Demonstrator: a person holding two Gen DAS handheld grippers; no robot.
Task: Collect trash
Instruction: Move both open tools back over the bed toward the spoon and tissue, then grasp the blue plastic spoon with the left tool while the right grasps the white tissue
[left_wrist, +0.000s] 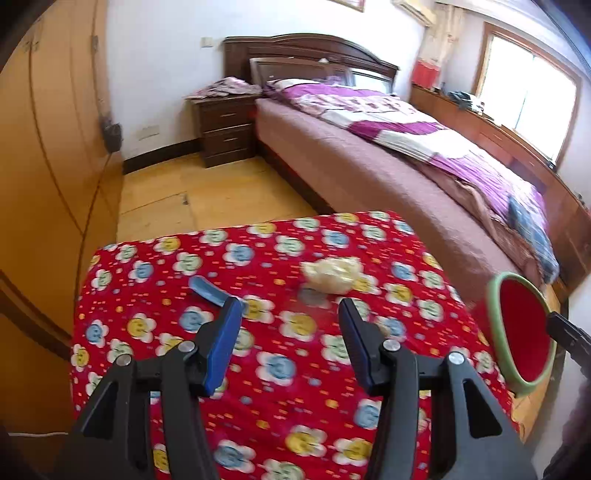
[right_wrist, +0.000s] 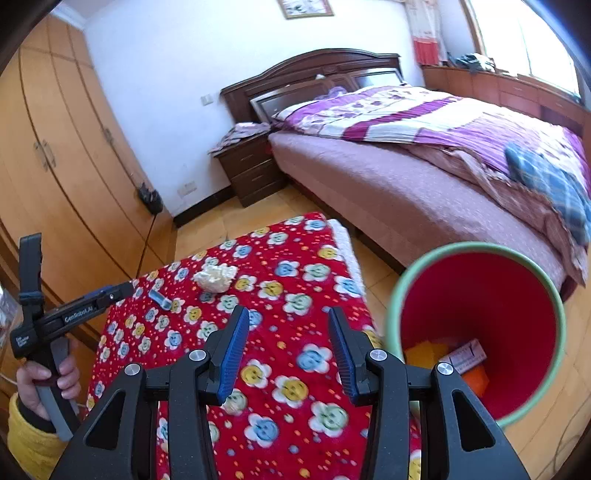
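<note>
Both tools are over the counter (left_wrist: 280, 369), which is draped in a red flowered cloth, and neither holds anything. The left tool (left_wrist: 290, 314) stands with its jaws apart and nothing between them; the right tool (right_wrist: 284, 325) is likewise parted and empty.

Two pieces of trash lie toward the far edge of the counter. A crumpled wad of pale paper (left_wrist: 332, 275) sits near the middle of that far edge, and a small blue wrapper (left_wrist: 207, 290) lies flat on the cloth toward the far left corner, well apart from the wad. The red bin (right_wrist: 476, 332) with a green rim stands on the floor just off the counter's right edge, mouth tilted toward the cameras (some yellow and orange scraps and a printed slip already lie at its bottom).

The step in hand looks like a reach for the next piece. The wad is the easier catch: it is bulky, so jaws set this wide should straddle it and close across its middle. The wrapper lies thin and flat; it is slightly blurred, so I cannot tell whether an end lifts off the cloth. One pad would probably need to slide under it, and a steep approach risks pinching the cloth too.
</note>
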